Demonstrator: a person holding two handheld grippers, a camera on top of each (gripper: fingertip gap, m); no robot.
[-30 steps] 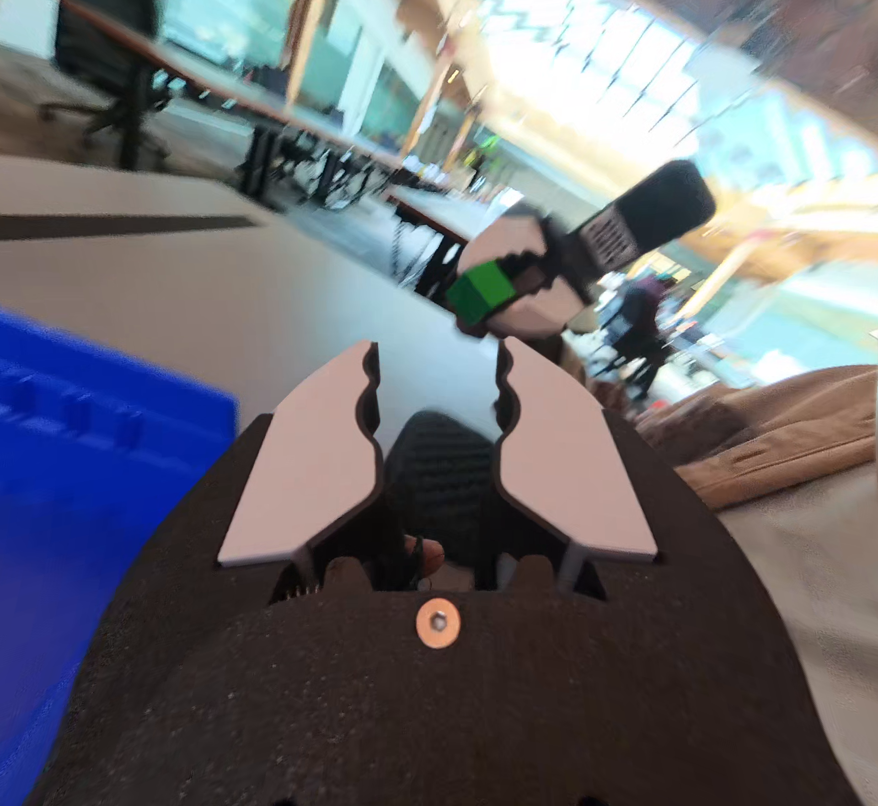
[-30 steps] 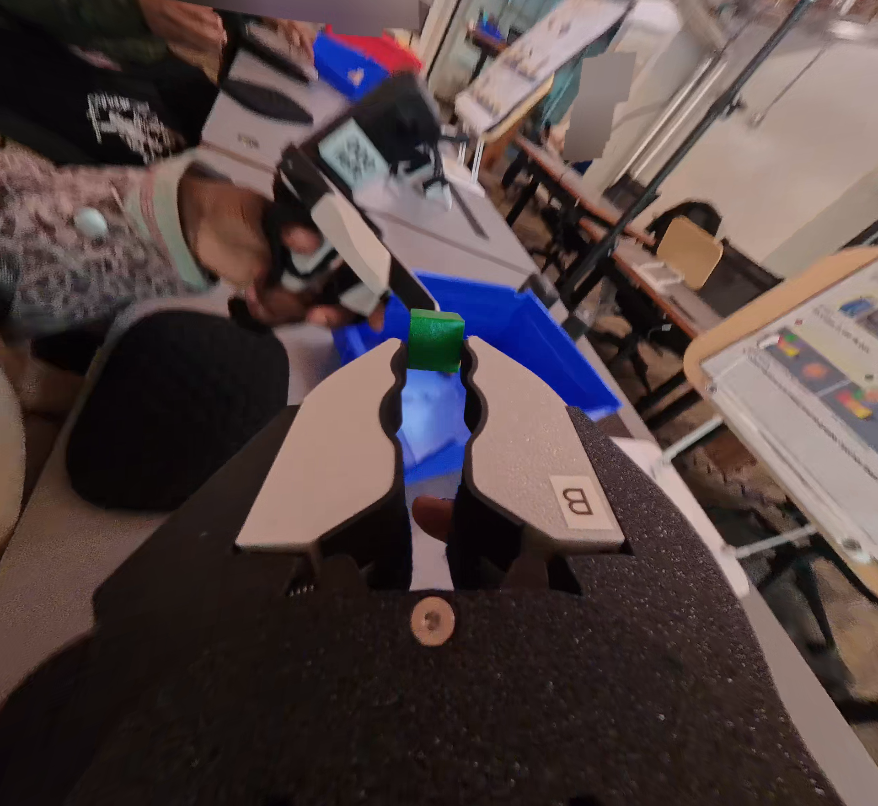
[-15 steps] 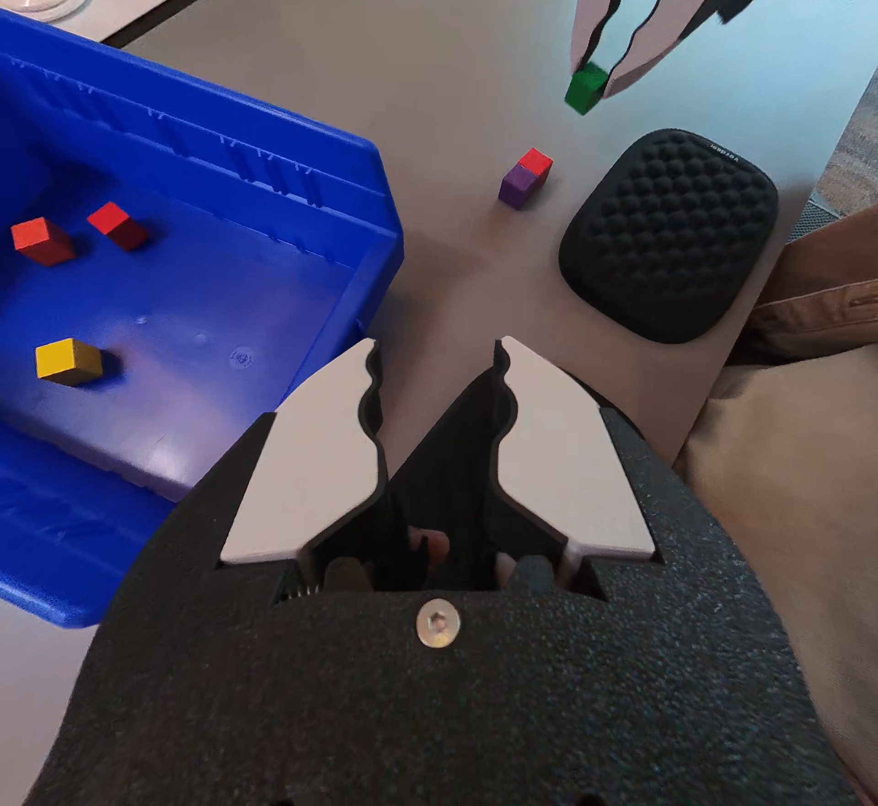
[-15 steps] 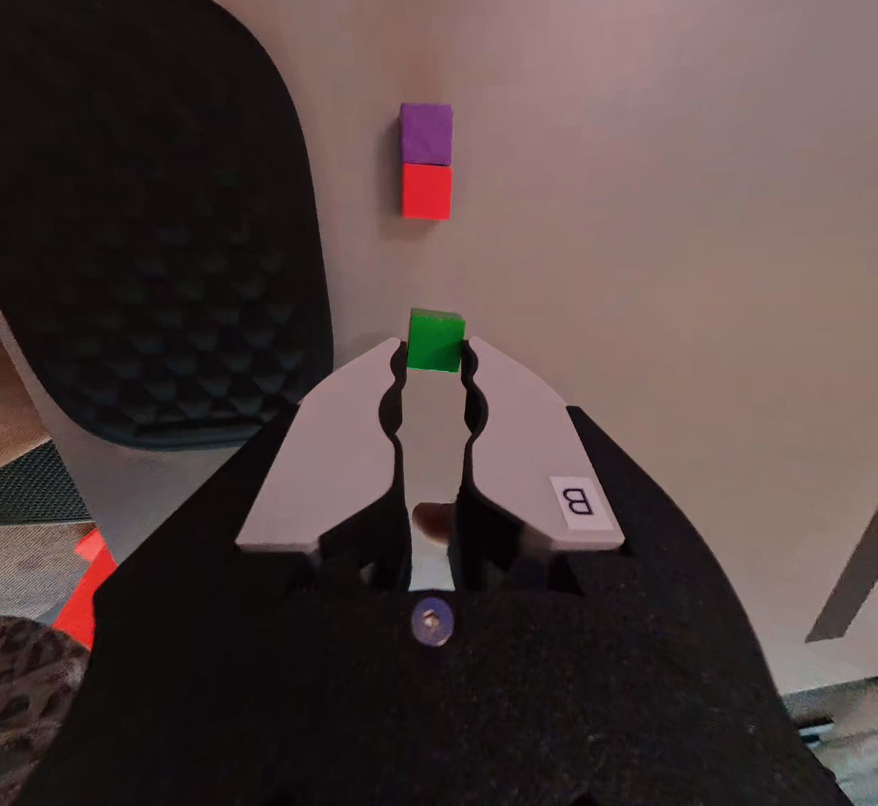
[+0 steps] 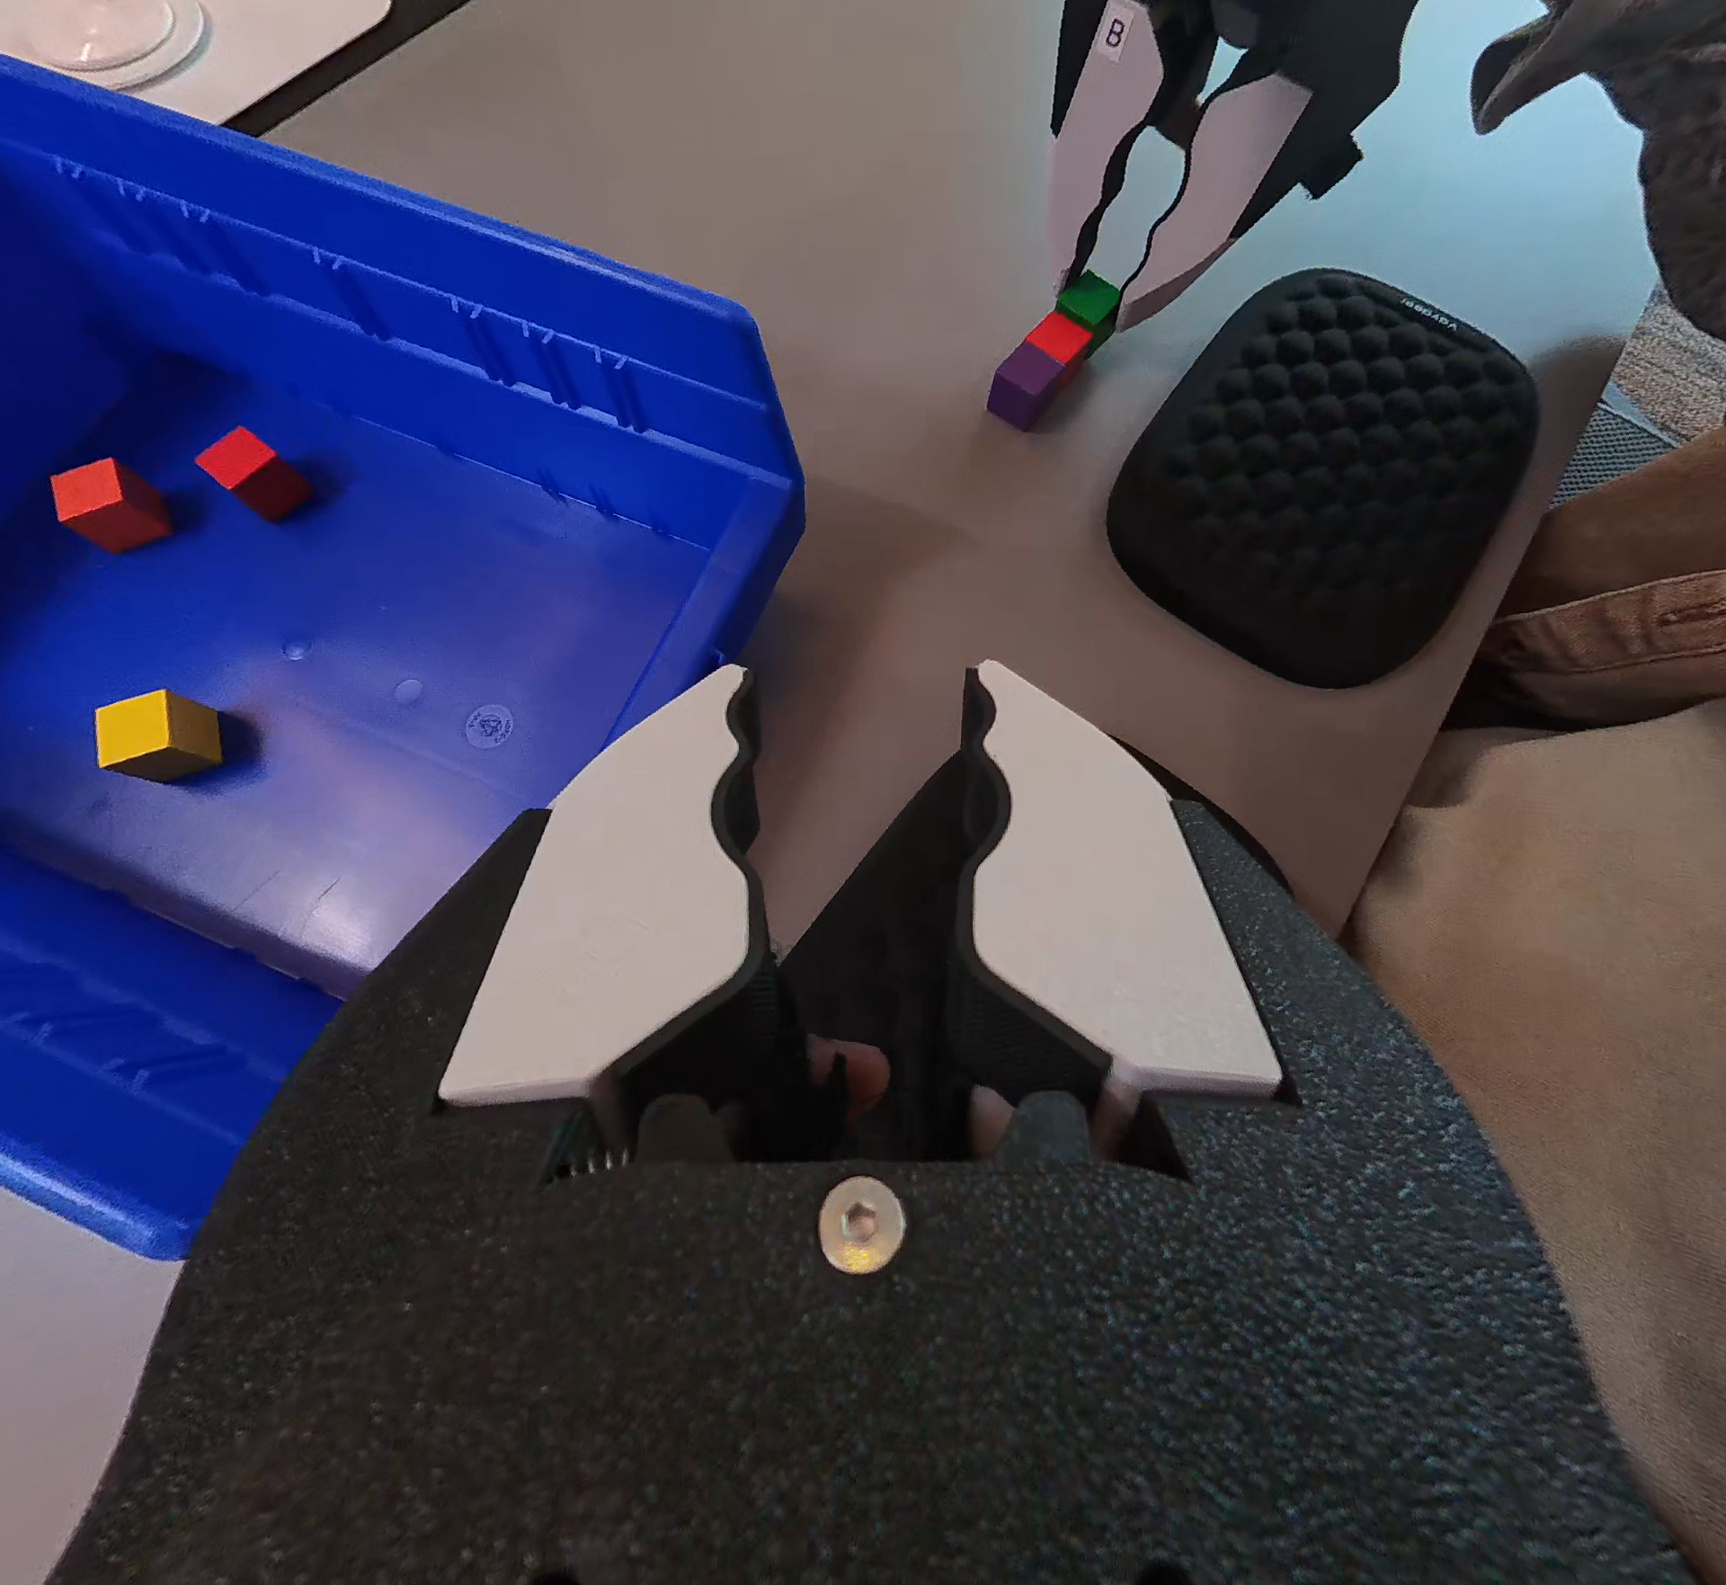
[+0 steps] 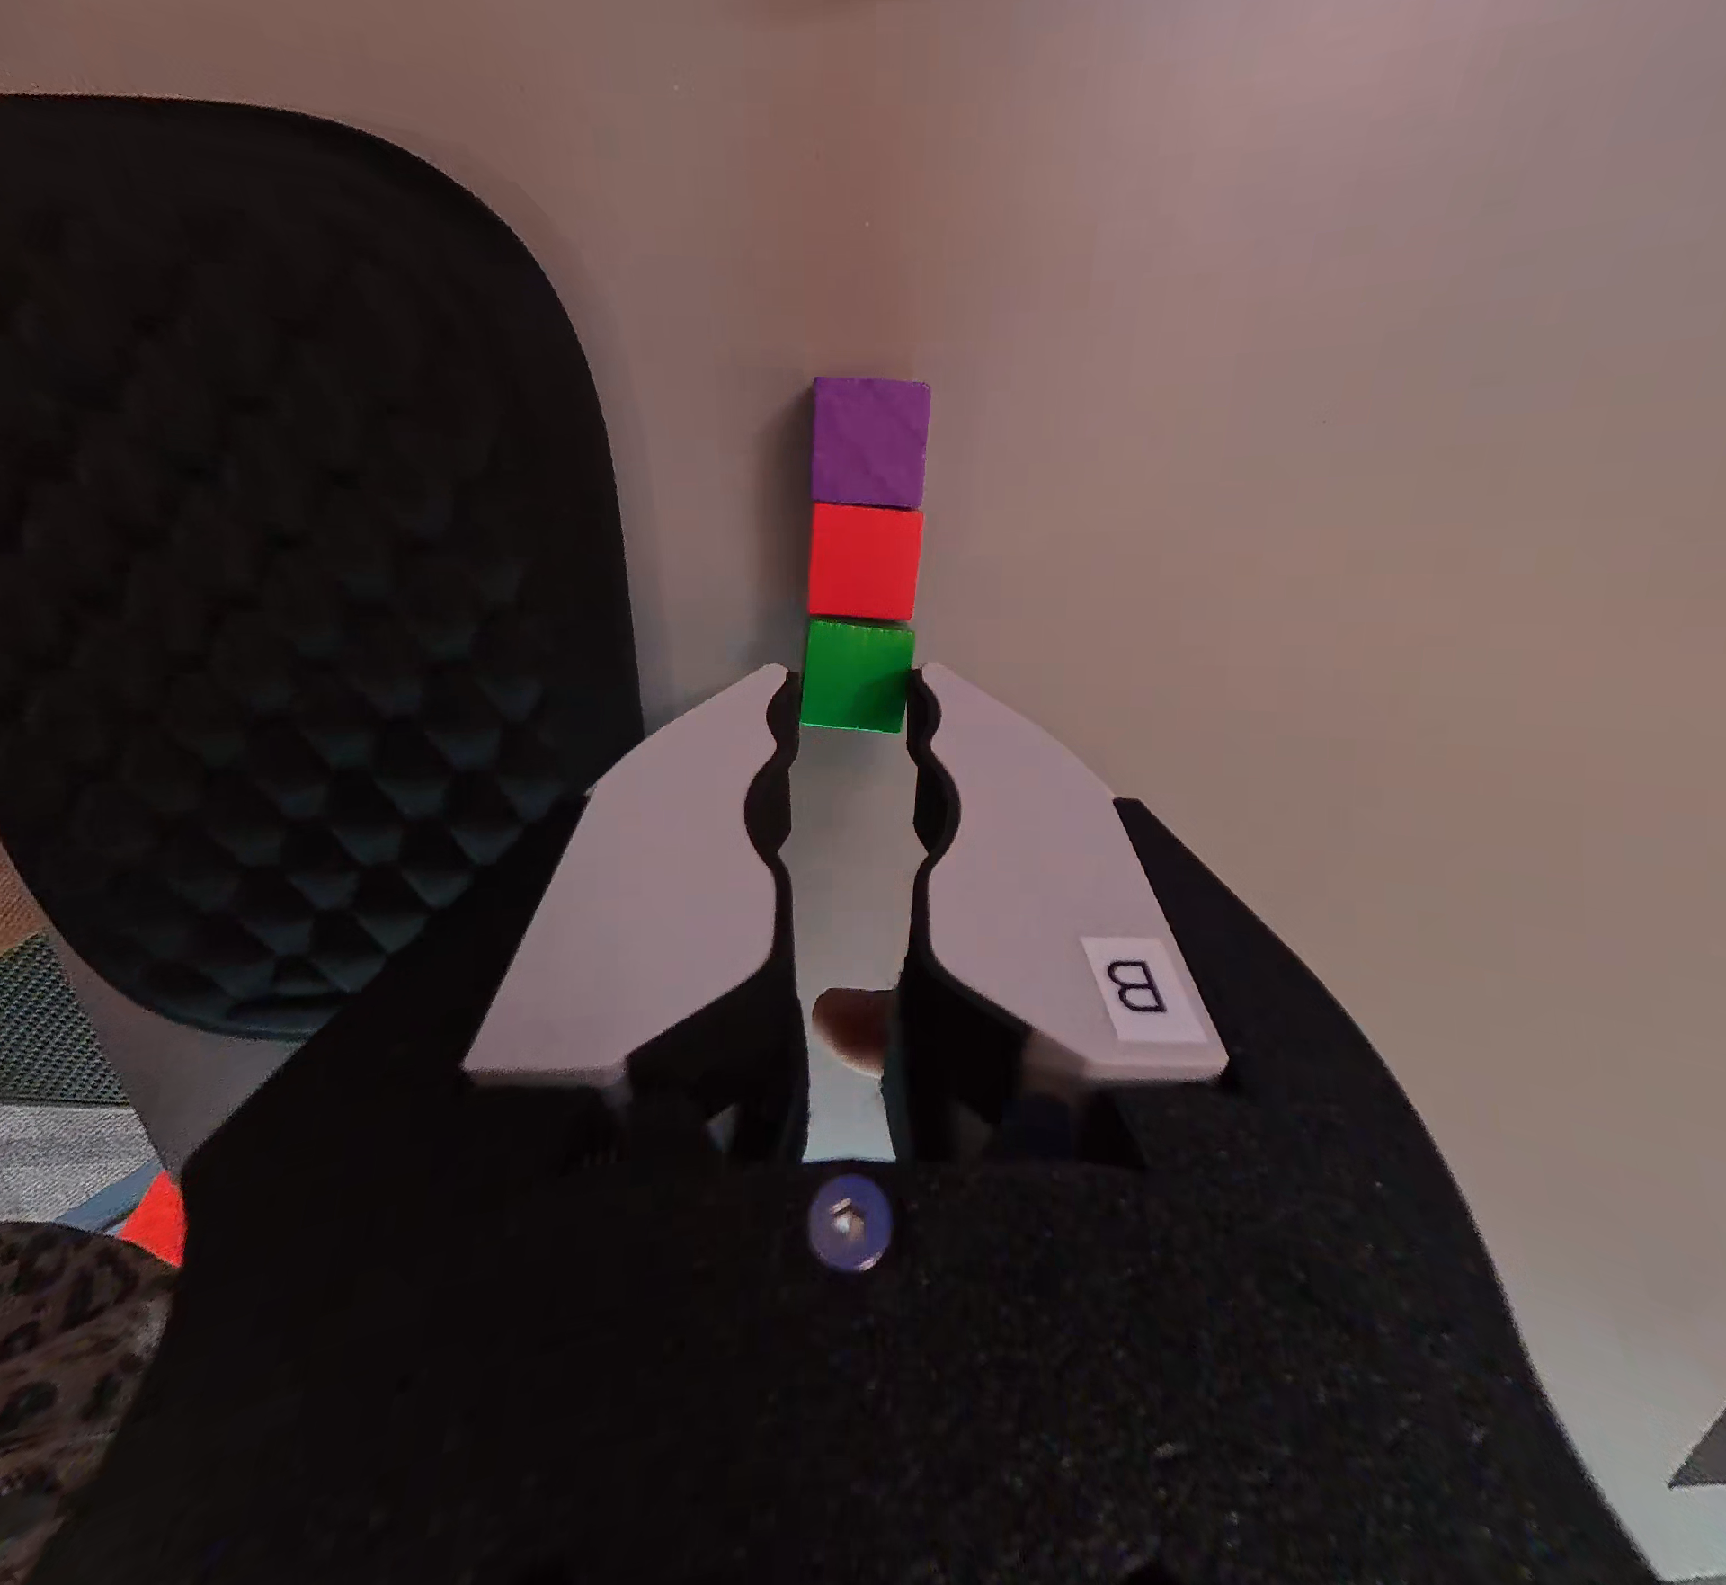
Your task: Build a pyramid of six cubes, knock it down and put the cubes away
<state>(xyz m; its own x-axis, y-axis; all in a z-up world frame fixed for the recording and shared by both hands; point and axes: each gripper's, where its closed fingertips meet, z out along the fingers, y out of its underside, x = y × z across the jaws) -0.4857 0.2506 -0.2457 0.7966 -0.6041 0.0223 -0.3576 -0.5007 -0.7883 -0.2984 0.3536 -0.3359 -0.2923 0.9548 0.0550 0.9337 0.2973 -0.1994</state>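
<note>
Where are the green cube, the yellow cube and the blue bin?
green cube [image 6: 856, 676]: right wrist view, top face.
yellow cube [image 5: 157, 734]: left wrist view, top and side.
blue bin [image 5: 523, 345]: left wrist view, far wall.

A plain grey table [image 5: 869, 139] fills most of the left wrist view. On it, at the left of the frame, sits a blue bin [image 5: 598, 382]. Upper right of centre, three cubes lie in a touching row on the tabletop: a purple cube [image 5: 1023, 387], a red cube [image 5: 1058, 338] and a green cube [image 5: 1089, 298]. Just to their right lies a black dimpled pad [image 5: 1326, 475], reaching the table's edge. In the upper left corner rests a white flat base [image 5: 280, 18] beyond a dark strip.
</note>
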